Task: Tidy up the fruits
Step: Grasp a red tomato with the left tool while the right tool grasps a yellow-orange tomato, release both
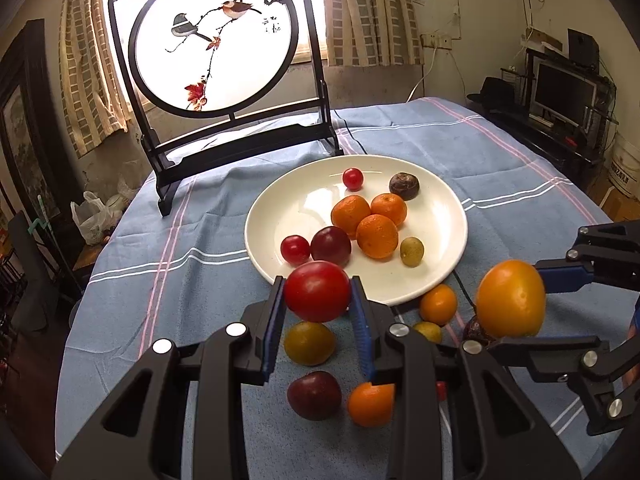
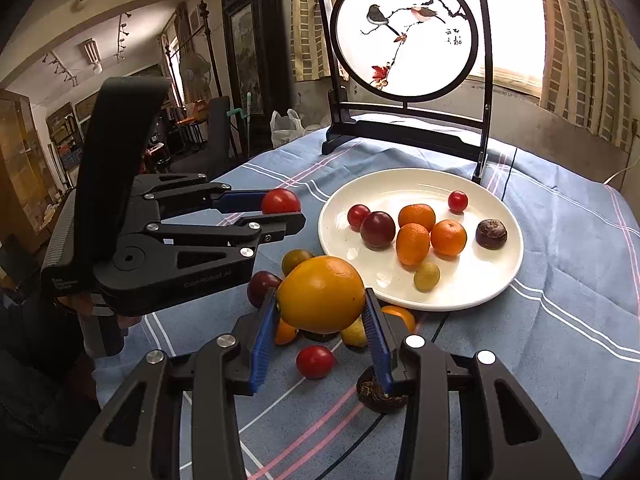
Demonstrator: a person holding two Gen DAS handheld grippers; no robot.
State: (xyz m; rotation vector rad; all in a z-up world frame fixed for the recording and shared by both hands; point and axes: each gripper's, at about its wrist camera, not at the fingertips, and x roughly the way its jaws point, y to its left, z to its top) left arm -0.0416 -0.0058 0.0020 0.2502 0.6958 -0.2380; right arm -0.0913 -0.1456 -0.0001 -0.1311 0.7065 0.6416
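Note:
My left gripper (image 1: 318,294) is shut on a red tomato (image 1: 317,291), held above the cloth at the near rim of the white plate (image 1: 280,196); it also shows in the right wrist view (image 2: 280,208). My right gripper (image 2: 322,312) is shut on a large yellow-orange fruit (image 2: 321,294), also seen in the left wrist view (image 1: 511,299), held above loose fruits near the plate (image 2: 492,280). The plate holds three mandarins (image 1: 376,236), small red tomatoes, a dark plum (image 1: 331,245), a green fruit and a brown fruit (image 1: 404,186).
Loose fruits lie on the blue striped cloth (image 1: 180,280) below the grippers: a green-yellow fruit (image 1: 309,343), a plum (image 1: 314,395), mandarins (image 1: 371,404), a red tomato (image 2: 315,361) and a brown fruit (image 2: 380,394). A framed bird screen (image 1: 212,40) stands behind the plate.

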